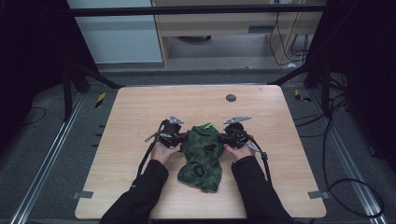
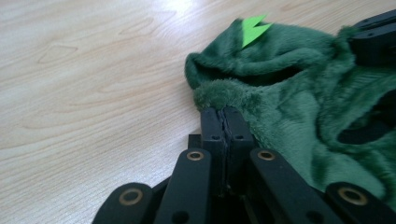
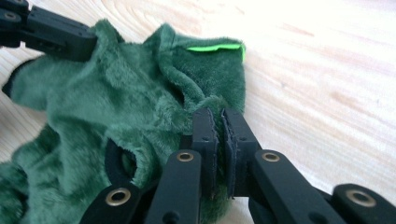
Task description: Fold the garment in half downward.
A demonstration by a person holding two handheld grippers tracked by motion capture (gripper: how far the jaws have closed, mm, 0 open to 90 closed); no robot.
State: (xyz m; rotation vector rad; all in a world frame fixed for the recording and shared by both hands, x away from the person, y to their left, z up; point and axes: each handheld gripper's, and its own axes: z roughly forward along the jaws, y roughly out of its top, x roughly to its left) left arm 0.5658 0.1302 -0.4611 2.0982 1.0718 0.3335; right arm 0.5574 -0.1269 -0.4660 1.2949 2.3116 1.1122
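Green plush fabric, a small fleecy garment (image 1: 202,156) with a bright lime tag at its upper edge, is seen just below the centre of the high view, lying crumpled on the pale wooden worktop (image 1: 140,112). It is judged light, soft and limp: it will sag and bunch wherever it is unsupported, and the thick pile may slip a little under a shallow pinch. The left gripper (image 1: 179,138) is seen at the garment's left edge, its fingers pressed together on a rolled hem, as shown in the middle of the left gripper view (image 2: 226,110). The right gripper (image 1: 227,138) is seen at the right edge, its fingers narrow and clamped on a fold of the fabric (image 3: 217,114). Hems and seams are judged the best places to be taken, well apart, so that the cloth can be spread.
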